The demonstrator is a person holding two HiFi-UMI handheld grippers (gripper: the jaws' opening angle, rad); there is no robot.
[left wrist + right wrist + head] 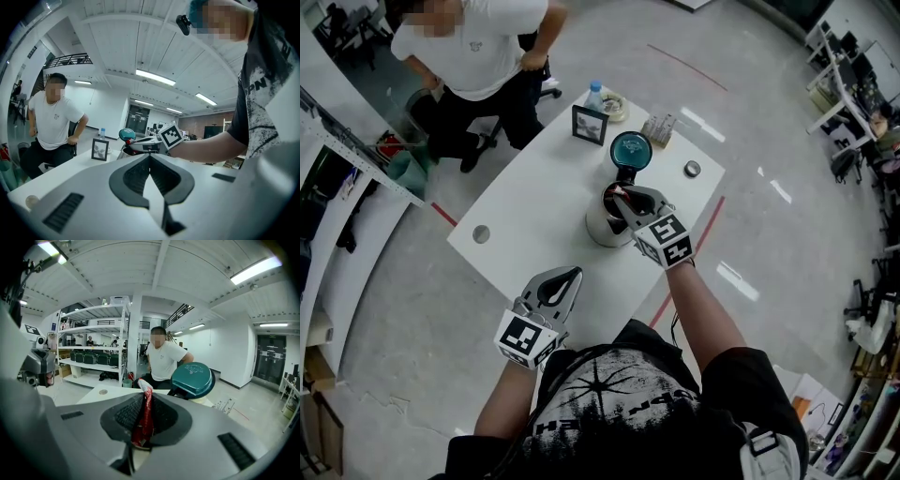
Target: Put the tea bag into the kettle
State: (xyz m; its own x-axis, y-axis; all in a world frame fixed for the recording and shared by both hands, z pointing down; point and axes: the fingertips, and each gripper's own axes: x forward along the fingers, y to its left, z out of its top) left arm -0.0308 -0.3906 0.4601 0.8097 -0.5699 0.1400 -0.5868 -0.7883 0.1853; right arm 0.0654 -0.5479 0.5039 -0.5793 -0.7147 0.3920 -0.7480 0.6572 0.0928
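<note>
A pale kettle [600, 229] stands mid-table with its teal lid [630, 150] flipped up and back. My right gripper [624, 196] hovers over the kettle's open mouth, shut on a red tea bag [619, 191]. In the right gripper view the tea bag [143, 422] is pinched upright between the pads, its tip sticking out in front, with the teal lid [192, 378] just beyond to the right. My left gripper [560, 281] hangs at the table's near edge, jaws together with nothing in them. The left gripper [150, 157] points toward the kettle lid [126, 135].
At the table's far end are a framed picture [590, 124], a water bottle [594, 95], a clear holder [660, 127] and a small round tin [692, 169]. A cable hole [481, 233] sits at the left end. A person in a white shirt [486, 52] sits beyond the table.
</note>
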